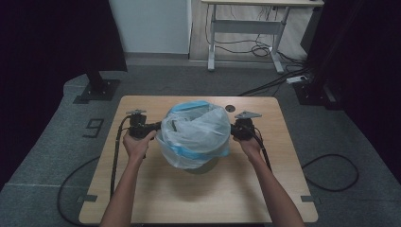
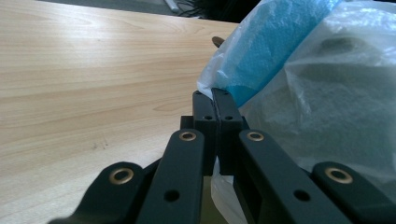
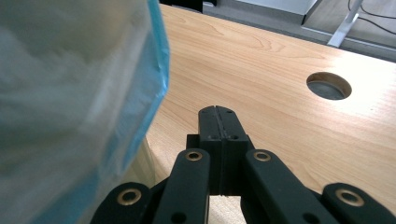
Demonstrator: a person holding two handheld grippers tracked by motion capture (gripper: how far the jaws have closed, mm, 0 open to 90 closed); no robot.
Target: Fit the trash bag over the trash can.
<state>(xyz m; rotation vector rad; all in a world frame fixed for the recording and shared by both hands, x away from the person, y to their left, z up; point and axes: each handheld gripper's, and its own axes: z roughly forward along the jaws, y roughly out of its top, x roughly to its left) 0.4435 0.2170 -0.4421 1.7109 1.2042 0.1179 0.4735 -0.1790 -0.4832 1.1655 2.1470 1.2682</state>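
Observation:
A translucent white plastic bag (image 1: 196,132) with a blue band bulges up in the middle of the wooden table (image 1: 198,198). It seems to line a dark container, mostly hidden beneath it. My left gripper (image 1: 152,127) is at the bag's left side. In the left gripper view its jaws (image 2: 215,100) are shut, with the bag's thin edge (image 2: 280,51) pinched between them and film showing below the pads. My right gripper (image 1: 235,130) is close by the bag's right side. Its jaws (image 3: 217,114) are pressed together with nothing between them, and the bag (image 3: 84,93) hangs just to their left.
A round cable hole (image 1: 230,108) lies in the tabletop behind the bag, also ahead of the right jaws (image 3: 328,86). Beyond the table stand a white desk frame (image 1: 246,28) and a black stand base (image 1: 97,90). Cables trail across the grey floor (image 1: 331,170).

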